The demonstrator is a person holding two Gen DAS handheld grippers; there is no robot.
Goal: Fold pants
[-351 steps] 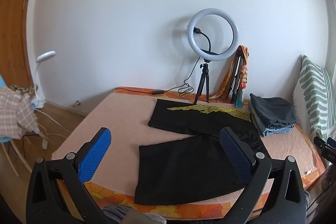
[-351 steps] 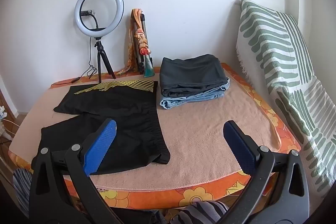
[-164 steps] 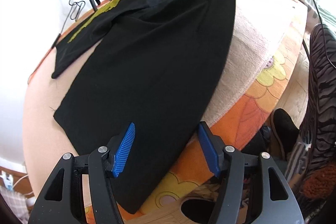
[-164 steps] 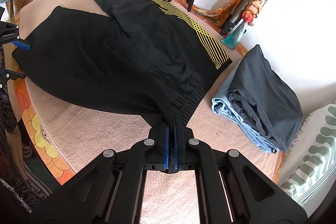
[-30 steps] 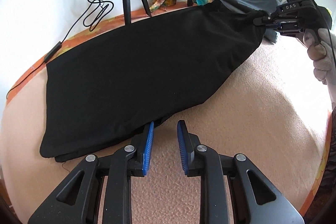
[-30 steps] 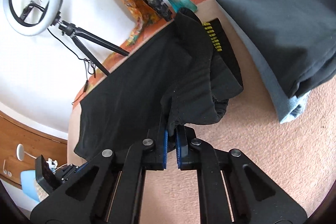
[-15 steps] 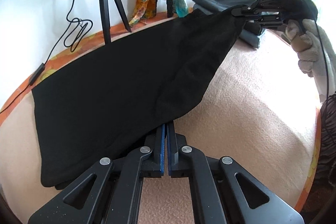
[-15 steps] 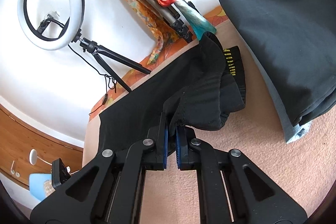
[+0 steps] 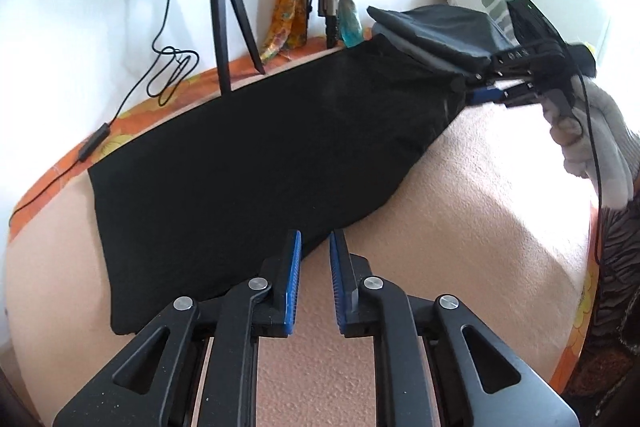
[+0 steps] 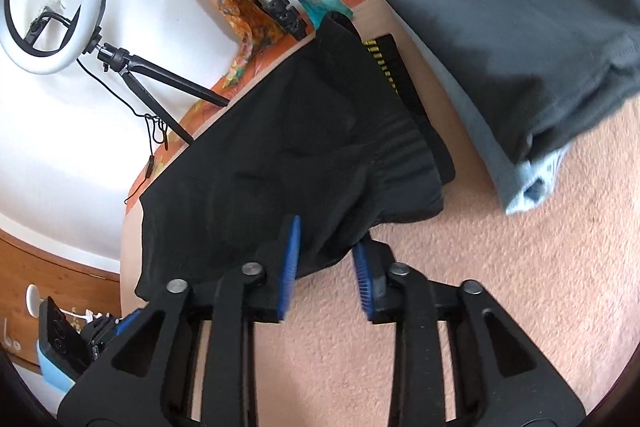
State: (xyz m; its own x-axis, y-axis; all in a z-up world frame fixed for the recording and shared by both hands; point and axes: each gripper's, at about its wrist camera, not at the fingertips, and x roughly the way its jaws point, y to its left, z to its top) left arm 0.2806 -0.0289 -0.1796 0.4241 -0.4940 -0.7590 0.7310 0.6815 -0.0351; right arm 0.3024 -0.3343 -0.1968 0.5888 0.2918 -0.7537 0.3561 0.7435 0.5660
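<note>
lying folded before both parted grippers — left gripper (image 9: 313, 247), right gripper (image 10: 326, 233) — black pants (image 9: 256, 155).

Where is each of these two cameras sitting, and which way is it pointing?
Left wrist view: sits on the left claw, looking across the black pants toward the ring light tripod; the right claw and gloved hand show.
Right wrist view: sits on the right claw, looking over the waistband end of the pants toward the folded grey clothes.
Both show the pants, tripod and pink blanket.
</note>
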